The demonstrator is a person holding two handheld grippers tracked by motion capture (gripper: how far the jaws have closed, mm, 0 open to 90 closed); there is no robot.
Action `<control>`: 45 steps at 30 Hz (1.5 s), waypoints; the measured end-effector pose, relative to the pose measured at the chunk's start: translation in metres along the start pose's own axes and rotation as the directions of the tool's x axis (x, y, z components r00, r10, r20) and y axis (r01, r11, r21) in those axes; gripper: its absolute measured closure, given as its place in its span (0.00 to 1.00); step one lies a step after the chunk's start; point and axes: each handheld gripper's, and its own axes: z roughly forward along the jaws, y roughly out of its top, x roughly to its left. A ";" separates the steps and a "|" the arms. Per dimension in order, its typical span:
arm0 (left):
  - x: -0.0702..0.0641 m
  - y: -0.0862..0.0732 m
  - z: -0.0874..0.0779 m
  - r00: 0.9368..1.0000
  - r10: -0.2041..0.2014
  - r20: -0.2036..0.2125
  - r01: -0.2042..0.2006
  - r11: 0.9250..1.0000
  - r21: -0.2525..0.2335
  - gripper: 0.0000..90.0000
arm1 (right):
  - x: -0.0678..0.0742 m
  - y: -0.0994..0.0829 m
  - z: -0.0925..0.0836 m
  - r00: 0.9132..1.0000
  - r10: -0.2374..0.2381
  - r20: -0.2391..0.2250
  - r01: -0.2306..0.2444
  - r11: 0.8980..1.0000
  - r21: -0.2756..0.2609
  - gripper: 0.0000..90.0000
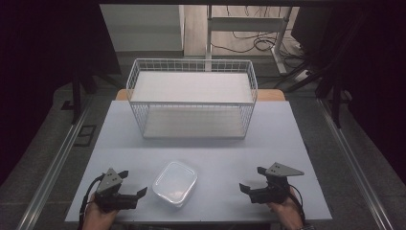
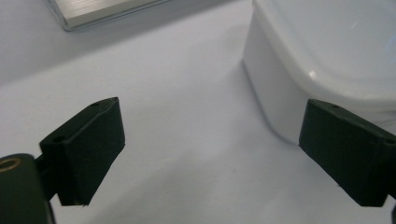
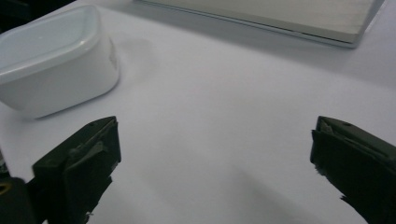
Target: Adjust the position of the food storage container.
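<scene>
My left gripper [image 1: 133, 184] sits jaws wide, just beside the lidded plastic container [image 1: 175, 183]; my right gripper [image 1: 252, 179] is wide too, empty, well apart from it.

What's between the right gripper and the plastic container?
Nothing: bare table separates the right gripper from the plastic container, as the high view and right gripper view show.

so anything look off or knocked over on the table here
Nothing stands out. The lidded plastic container sits flat, turned a little askew to the table edge, the wire basket stands upright behind it, and no spill shows on the table.
</scene>
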 end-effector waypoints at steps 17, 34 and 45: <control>0.003 -0.001 -0.002 0.999 -0.032 0.019 0.032 0.999 -0.013 0.02 | 0.007 -0.002 0.010 0.997 -0.081 0.006 0.080 0.995 0.058 0.00; -0.035 0.012 -0.011 0.978 0.049 0.202 -0.049 0.999 -0.003 0.71 | 0.007 -0.001 0.008 0.995 -0.100 0.007 0.100 0.994 0.037 0.00; -0.046 0.012 -0.008 0.952 0.126 0.278 -0.156 0.984 0.091 1.00 | 0.007 -0.001 0.009 0.994 -0.107 0.004 0.107 0.993 0.049 0.00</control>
